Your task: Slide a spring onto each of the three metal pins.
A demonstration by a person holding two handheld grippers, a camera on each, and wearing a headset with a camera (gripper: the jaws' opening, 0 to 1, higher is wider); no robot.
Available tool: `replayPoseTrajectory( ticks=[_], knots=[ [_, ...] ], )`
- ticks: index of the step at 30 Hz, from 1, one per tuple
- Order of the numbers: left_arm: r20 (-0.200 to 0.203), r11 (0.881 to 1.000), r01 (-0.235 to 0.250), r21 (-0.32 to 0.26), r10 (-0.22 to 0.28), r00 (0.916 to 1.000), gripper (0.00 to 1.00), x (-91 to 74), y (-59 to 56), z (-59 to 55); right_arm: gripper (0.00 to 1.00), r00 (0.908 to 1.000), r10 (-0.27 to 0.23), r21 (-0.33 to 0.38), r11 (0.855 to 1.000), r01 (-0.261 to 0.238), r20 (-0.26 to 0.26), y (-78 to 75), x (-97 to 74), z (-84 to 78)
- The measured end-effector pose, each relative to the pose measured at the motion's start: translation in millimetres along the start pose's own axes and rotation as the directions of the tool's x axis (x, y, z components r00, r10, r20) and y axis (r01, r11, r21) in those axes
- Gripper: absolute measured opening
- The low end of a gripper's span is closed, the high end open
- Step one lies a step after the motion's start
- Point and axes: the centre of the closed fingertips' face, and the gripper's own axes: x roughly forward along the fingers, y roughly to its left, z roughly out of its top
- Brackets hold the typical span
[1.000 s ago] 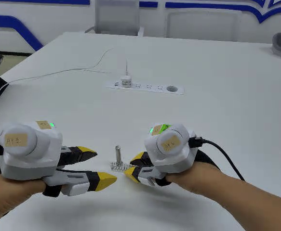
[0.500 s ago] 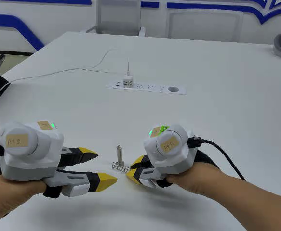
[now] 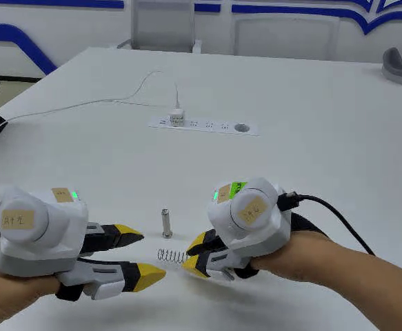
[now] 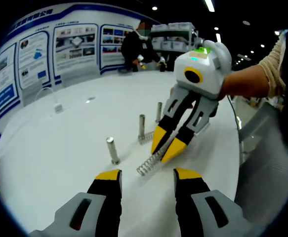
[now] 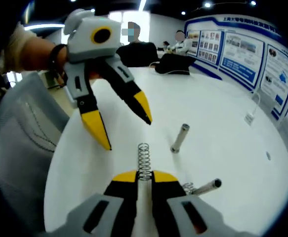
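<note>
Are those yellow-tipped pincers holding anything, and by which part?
The right hand-held gripper pinches a spring by one end, and the rest sticks out ahead. The left hand-held gripper is open and holds nothing.

pin [image 4: 142, 126]: three are counted | spring [image 4: 148, 165]: two are counted | gripper: two are counted, left gripper [image 3: 149, 256] and right gripper [image 3: 188, 258] | power strip [image 3: 204, 125]: one is counted

Ceiling lamps [image 4: 209, 5] are lighting the scene brightly and evenly. The white table [image 3: 311, 152] is showing only a faint, soft shadow under the left gripper [image 3: 152, 256]. Both gripper views are bending strongly at their edges, and the far background is blurring.
</note>
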Motion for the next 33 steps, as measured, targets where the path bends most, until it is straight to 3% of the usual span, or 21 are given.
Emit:
replayPoseTrajectory(
  ticks=[4, 10, 17, 24, 33],
  knots=[
    [-0.012, 0.997, 0.037, 0.062, -0.036, 0.9993, 0.40, 3.7, -12.7, -0.6, 0.12, 0.9996, 0.027, -0.028, 0.999, -0.027, -0.009, 9.0, -9.7, 0.2],
    [-0.038, 0.983, 0.079, 0.166, -0.073, 0.9966, 0.35, 11.2, -28.3, -2.6, 0.12, 0.9975, 0.060, -0.076, 0.995, -0.062, -0.037, 20.8, -24.7, 1.8],
    [-0.040, 0.965, 0.089, 0.248, -0.081, 0.9959, 0.25, 14.4, -35.9, 1.4, 0.12, 0.9947, 0.072, -0.119, 0.990, -0.080, -0.073, 26.8, -30.8, 2.2],
    [-0.040, 0.954, 0.091, 0.287, -0.083, 0.9958, 0.13, 14.8, -37.3, 1.2, 0.12, 0.9931, 0.084, -0.133, 0.987, -0.095, -0.082, 31.0, -34.9, 9.1],
    [-0.040, 0.954, 0.096, 0.285, -0.088, 0.9953, 0.12, 16.0, -39.5, 0.8, 0.12, 0.9952, 0.082, -0.152, 0.984, -0.089, -0.053, 32.5, -43.5, 26.0]
  ],
)
